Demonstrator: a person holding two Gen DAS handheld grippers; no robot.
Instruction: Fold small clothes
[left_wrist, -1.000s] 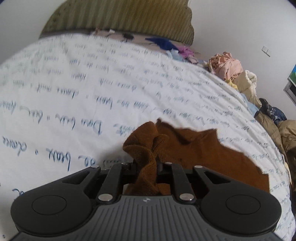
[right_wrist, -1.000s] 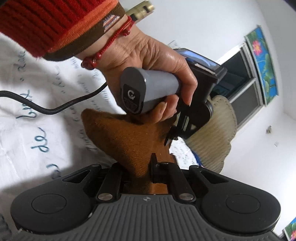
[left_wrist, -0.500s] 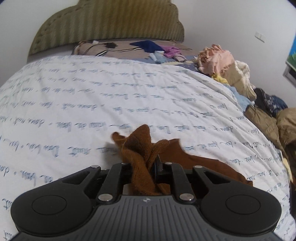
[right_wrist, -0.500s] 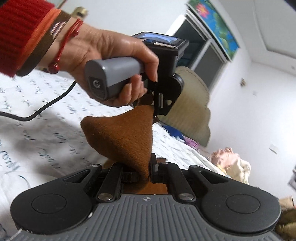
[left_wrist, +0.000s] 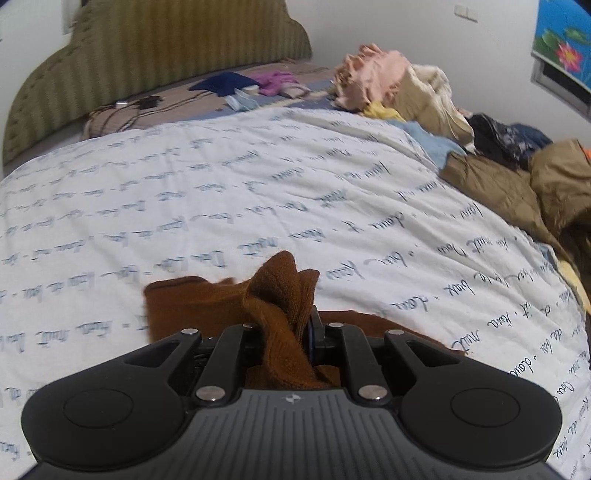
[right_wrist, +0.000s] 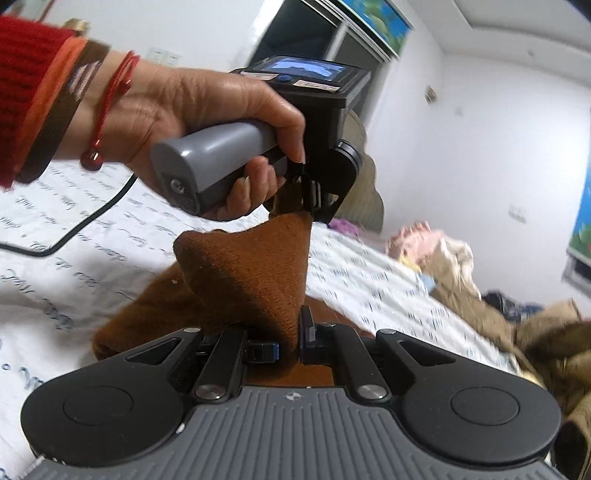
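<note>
Jaws of both grippers clenched on brown knit garment (left_wrist: 284, 295), its lower part hidden behind gripper bodies

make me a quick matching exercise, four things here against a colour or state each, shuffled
Things:
1. knit cloth
2. headboard
3. left claw
4. sleeve

Colour or state:
A. red
B. brown
C. olive green, striped
D. shut on the cloth

Pairs: 1-B, 2-C, 3-D, 4-A
</note>
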